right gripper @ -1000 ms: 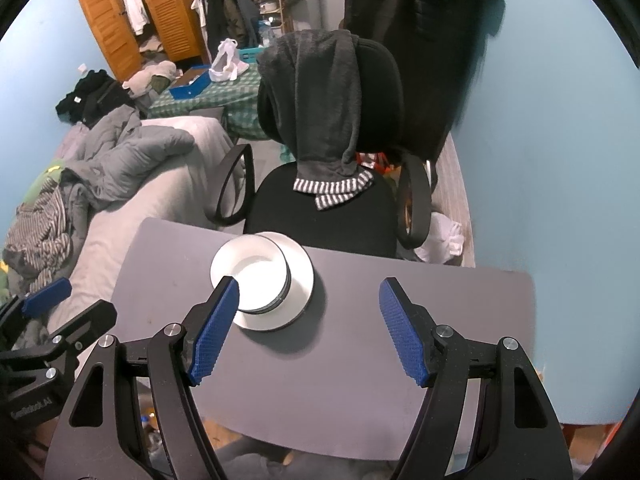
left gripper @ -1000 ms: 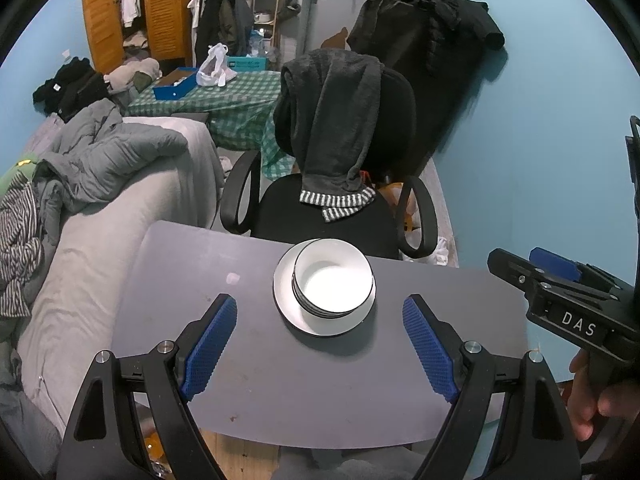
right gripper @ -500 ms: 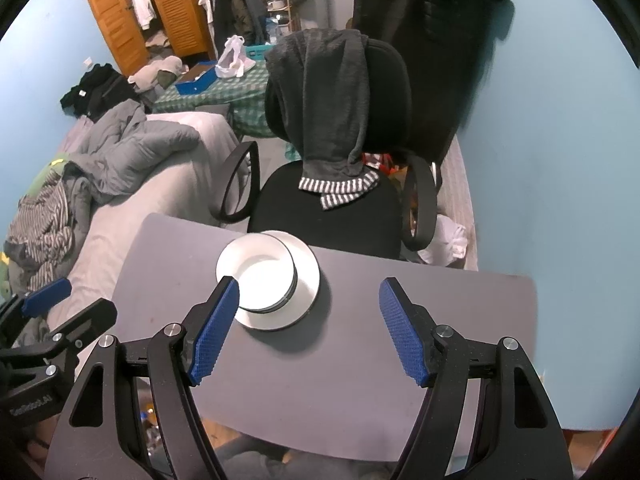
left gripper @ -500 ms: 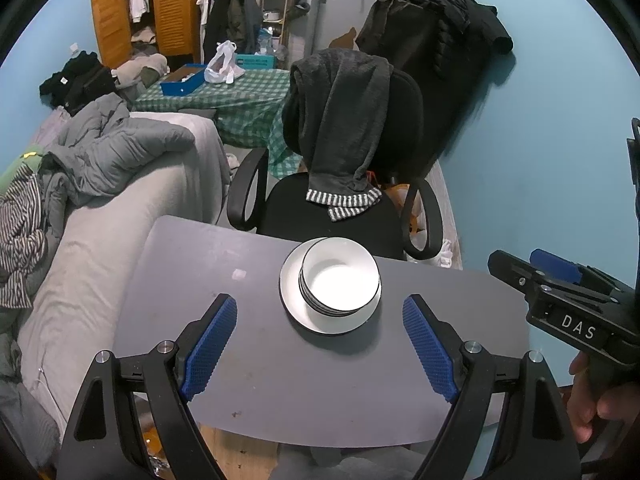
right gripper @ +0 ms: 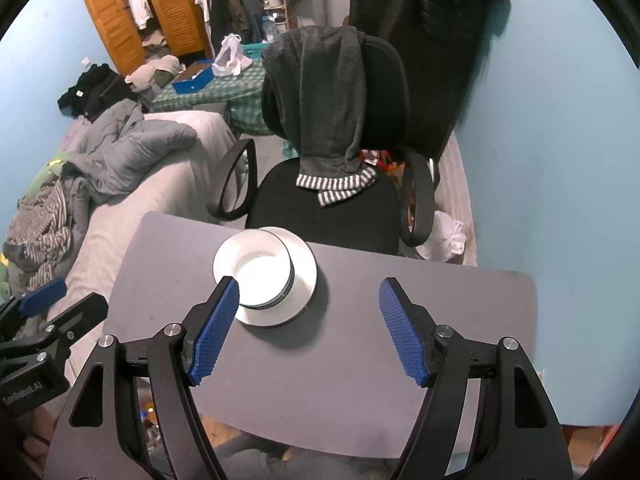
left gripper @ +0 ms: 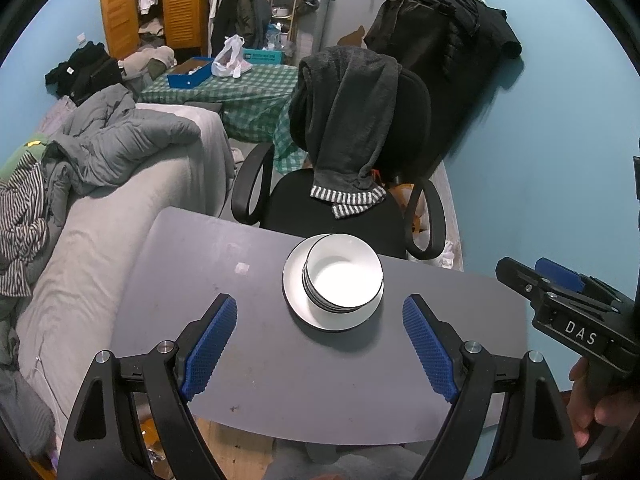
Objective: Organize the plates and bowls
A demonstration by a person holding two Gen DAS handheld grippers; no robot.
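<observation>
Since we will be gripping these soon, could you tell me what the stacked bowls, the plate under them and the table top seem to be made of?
Bowls: probably glazed ceramic or enamel; glossy white inside, thin dark rims.
Plate: same glossy white finish with a dark edge, likely the same ware.
Table: matte grey, smooth and flat, perhaps laminate or painted board; faint scuffs show.
</observation>
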